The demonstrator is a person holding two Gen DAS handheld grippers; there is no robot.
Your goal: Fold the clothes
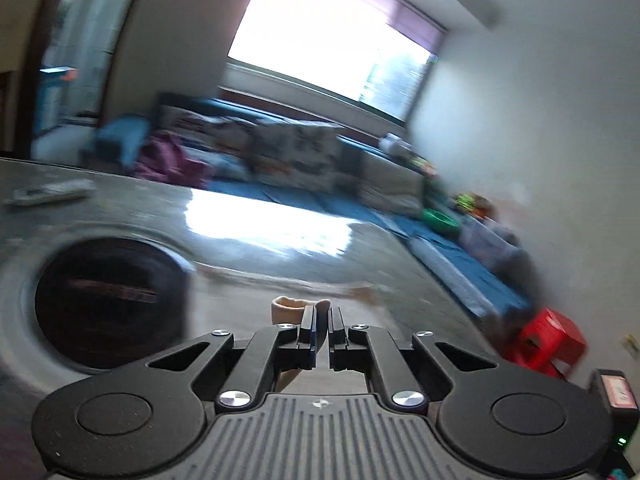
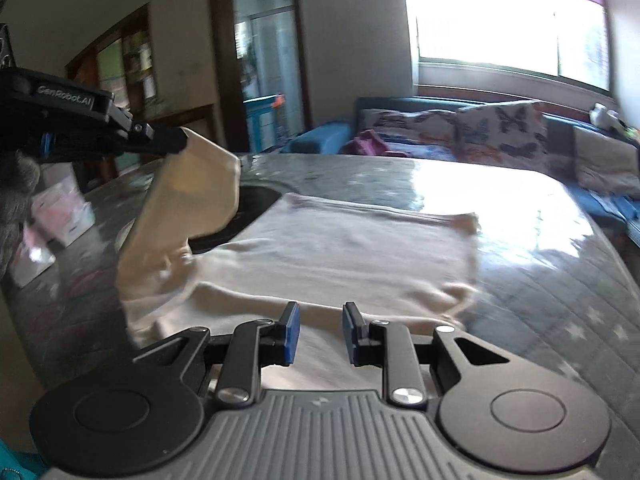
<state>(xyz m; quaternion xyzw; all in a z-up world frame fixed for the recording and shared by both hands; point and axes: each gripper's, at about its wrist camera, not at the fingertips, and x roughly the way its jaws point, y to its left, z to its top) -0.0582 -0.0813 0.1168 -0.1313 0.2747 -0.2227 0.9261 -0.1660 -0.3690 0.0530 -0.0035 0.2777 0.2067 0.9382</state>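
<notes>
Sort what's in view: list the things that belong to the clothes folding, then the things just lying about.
Belongs to the job:
- cream garment
- left gripper, pinching its corner
- right gripper, jaws apart

Lying about:
- remote control
- red stool
- butterfly cushions
- purple cloth

A cream fabric garment lies spread flat on the grey, glossy table. At the left, the black left gripper pinches one corner of the garment and holds it lifted, the cloth hanging in a tilted fold. In the foreground the right gripper hovers at the garment's near edge, its blue-padded fingers apart with nothing between them.
</notes>
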